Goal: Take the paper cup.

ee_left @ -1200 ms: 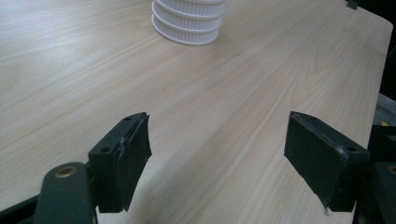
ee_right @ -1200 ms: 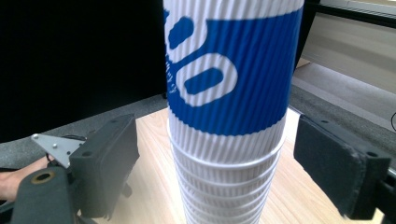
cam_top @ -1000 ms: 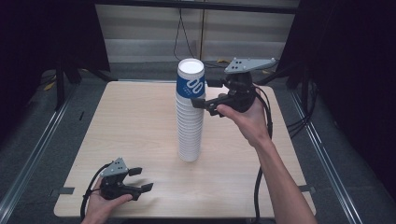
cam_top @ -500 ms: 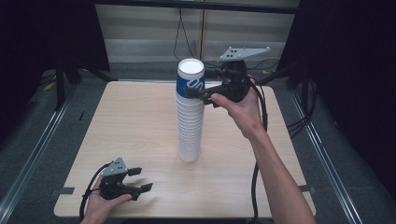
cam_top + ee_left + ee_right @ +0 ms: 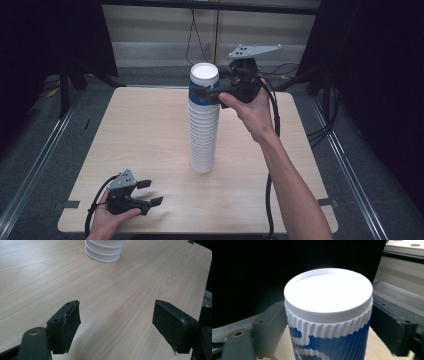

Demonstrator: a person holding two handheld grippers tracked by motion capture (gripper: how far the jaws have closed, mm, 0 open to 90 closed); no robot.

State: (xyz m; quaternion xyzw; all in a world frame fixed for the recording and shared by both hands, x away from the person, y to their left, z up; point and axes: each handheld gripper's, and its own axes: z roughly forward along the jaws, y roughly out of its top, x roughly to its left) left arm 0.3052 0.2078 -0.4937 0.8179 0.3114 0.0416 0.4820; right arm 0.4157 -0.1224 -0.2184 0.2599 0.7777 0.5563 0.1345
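A tall stack of white ribbed cups (image 5: 202,140) stands upside down in the middle of the wooden table (image 5: 140,125). The topmost cup (image 5: 203,86) is blue and white with a white base facing up (image 5: 328,295). My right gripper (image 5: 210,86) reaches in from the right at the top of the stack. Its jaws have just been closing, and their pads now lie against both sides of the blue cup (image 5: 329,342). My left gripper (image 5: 150,192) rests at the table's front left, open and holding nothing (image 5: 117,325). The stack's base (image 5: 103,250) lies ahead of it.
Black cables trail from both grippers. Metal rails run along the floor on both sides of the table. A dark curtain and a pale wall panel stand behind the far edge.
My right gripper has moved left onto the top of the stack and its jaws have drawn in around the blue cup. The left gripper has stayed in place.
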